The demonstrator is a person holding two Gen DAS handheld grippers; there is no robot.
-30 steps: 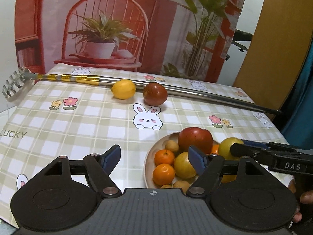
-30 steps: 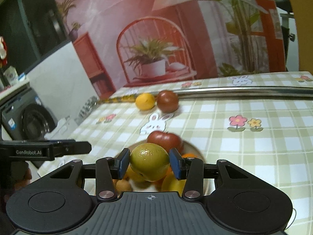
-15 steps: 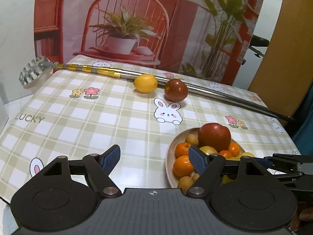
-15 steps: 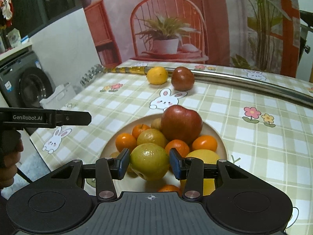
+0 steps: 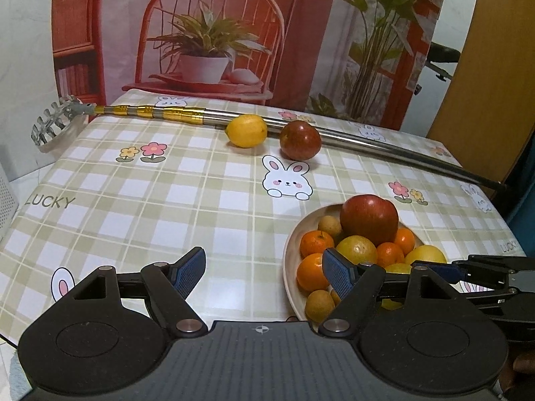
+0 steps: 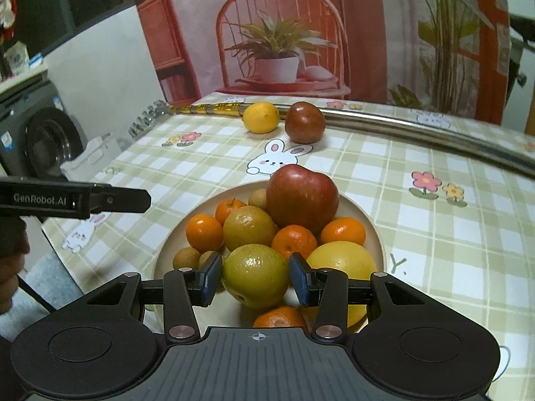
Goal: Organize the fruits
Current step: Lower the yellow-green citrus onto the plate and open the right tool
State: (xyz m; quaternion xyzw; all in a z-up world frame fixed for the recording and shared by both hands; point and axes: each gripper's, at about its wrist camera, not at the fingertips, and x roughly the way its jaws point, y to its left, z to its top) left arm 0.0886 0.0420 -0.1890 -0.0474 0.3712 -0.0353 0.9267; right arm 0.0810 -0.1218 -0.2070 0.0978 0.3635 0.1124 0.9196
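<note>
A beige plate [image 6: 371, 224] holds a big red apple [image 6: 301, 197], several small oranges, a yellow-green fruit and small brown fruits. My right gripper [image 6: 255, 279] is shut on a green-yellow citrus fruit [image 6: 255, 275], held low over the plate's near side. My left gripper [image 5: 264, 270] is open with nothing between its fingers, just left of the plate [image 5: 289, 257]. A lemon [image 5: 246, 130] and a dark red apple [image 5: 300, 140] lie loose on the tablecloth at the back.
A long metal pole [image 5: 367, 140] with a comb-like end [image 5: 53, 123] lies across the back of the table behind the loose fruit. The checked tablecloth [image 5: 167, 200] spreads out left of the plate. A washing machine [image 6: 43, 137] stands beyond the left edge.
My right gripper has lowered the green-yellow fruit towards the plate's near side. The left gripper has drawn back and stayed open.
</note>
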